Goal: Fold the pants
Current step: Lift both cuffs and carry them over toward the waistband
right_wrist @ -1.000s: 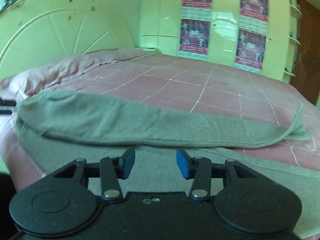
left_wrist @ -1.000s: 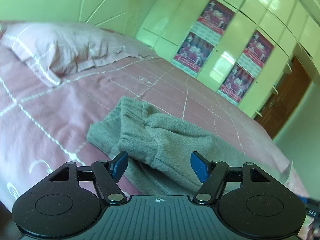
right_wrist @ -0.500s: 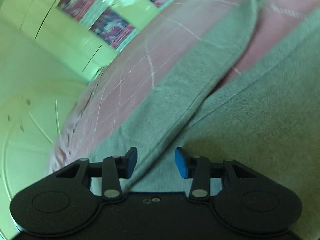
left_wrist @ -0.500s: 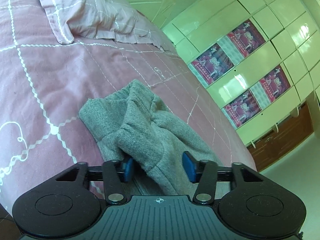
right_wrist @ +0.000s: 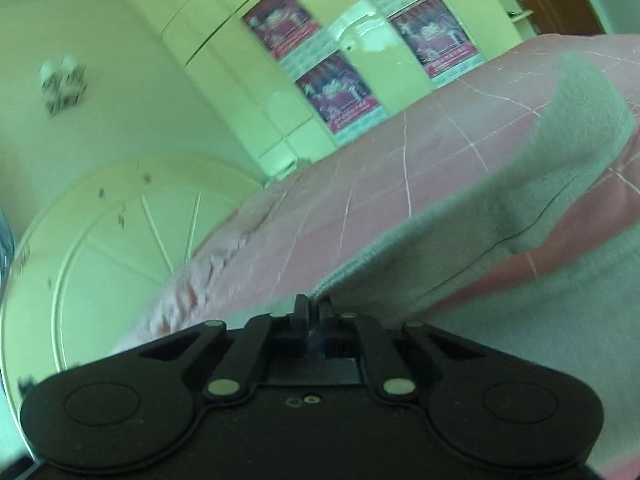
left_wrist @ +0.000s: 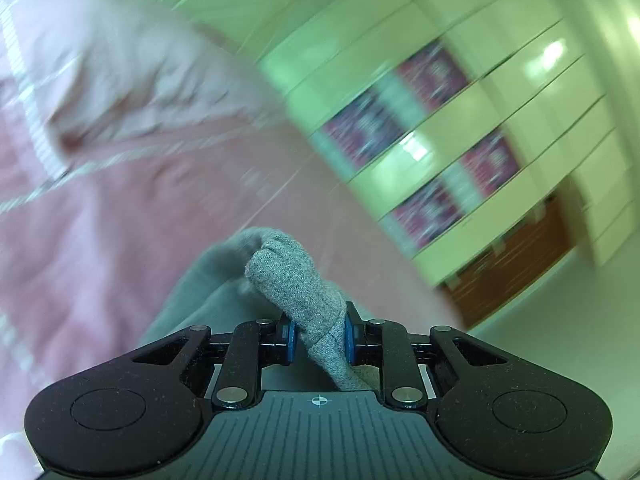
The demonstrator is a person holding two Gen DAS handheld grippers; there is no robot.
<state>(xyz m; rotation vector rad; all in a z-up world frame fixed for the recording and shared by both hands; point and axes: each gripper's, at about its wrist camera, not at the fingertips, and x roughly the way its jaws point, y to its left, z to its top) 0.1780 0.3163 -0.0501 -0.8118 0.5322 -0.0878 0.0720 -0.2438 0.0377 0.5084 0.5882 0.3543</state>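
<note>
Two grippers are in my hands, and both have just been closing on the grey knitted pants (left_wrist: 296,280) spread over the pink checked bedsheet (left_wrist: 100,240). A second ago both sets of jaws stood open above the cloth. Now my left gripper (left_wrist: 318,338) is clamped on a thick bunched fold at one end of the pants, the blue pads pressing it from both sides. My right gripper (right_wrist: 314,322) has its jaws drawn together with almost no gap; the edge of a grey pant leg (right_wrist: 500,216) runs right up to their tips, and I judge a thin layer is pinched there, though the pads hide the contact. That leg stretches away across the sheet to the far right. A pale pink pillow (left_wrist: 132,80) lies beyond, near the green wardrobe with red posters (right_wrist: 340,92). With both ends apparently gripped, I judge the next step is to lift and carry the cloth over itself.
</note>
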